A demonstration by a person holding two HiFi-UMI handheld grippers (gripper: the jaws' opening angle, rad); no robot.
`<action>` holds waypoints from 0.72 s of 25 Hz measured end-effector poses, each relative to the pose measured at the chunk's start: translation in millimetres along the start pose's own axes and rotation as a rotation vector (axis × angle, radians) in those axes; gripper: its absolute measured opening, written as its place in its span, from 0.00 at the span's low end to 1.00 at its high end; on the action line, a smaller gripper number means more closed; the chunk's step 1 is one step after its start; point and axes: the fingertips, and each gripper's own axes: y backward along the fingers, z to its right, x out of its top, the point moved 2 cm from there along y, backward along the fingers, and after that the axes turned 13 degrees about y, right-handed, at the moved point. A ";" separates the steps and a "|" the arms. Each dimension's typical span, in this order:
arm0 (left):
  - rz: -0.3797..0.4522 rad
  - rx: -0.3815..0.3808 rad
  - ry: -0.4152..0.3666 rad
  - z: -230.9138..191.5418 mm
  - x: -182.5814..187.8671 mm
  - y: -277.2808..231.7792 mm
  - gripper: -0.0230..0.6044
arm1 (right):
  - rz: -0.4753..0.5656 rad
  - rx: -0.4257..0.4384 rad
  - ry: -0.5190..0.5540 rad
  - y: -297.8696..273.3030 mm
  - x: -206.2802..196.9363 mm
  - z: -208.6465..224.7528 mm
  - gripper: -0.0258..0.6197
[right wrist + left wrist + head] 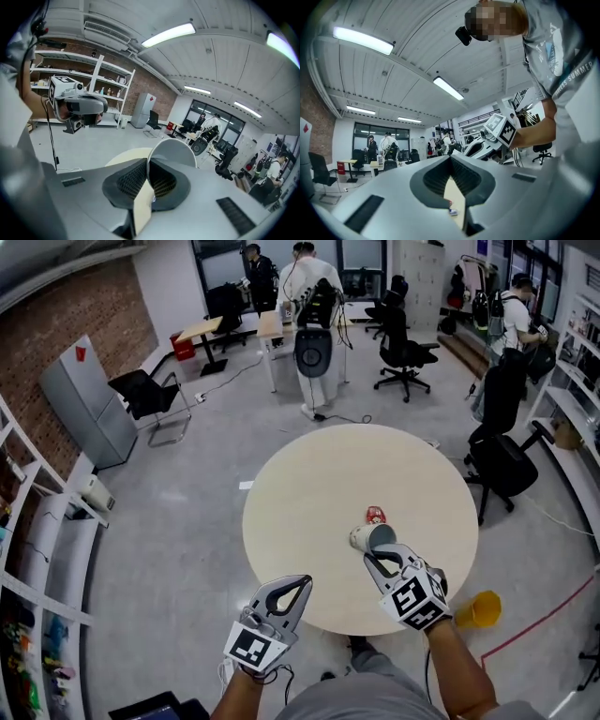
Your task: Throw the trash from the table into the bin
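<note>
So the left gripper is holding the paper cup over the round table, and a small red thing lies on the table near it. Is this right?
Not quite. The right gripper, not the left, holds the paper cup; the right gripper view shows its jaws pinching the cup's wall. The left gripper holds nothing. The rest stands: the cup is over the round table and the small red thing lies near it.

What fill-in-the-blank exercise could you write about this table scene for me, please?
1. The right gripper holds a paper cup by its ____.
2. A small ____ piece of trash lies on the round table.
3. The yellow bin stands on the ____ beside the table.
4. The left gripper holds ____.

Missing words: rim; red; floor; nothing
</note>
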 end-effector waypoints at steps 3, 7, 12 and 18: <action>0.034 -0.044 -0.018 24.5 15.1 -0.5 0.11 | 0.006 -0.045 -0.007 36.1 4.8 -6.7 0.08; 0.055 -0.107 -0.029 55.5 24.8 -0.1 0.11 | 0.003 -0.113 -0.015 81.4 7.4 -15.3 0.08; 0.070 -0.224 -0.036 96.0 27.1 -18.5 0.11 | -0.026 -0.207 -0.047 140.4 -3.1 -18.1 0.08; 0.069 -0.369 -0.024 162.4 21.8 -68.8 0.11 | -0.070 -0.317 -0.124 217.1 -50.2 -14.3 0.08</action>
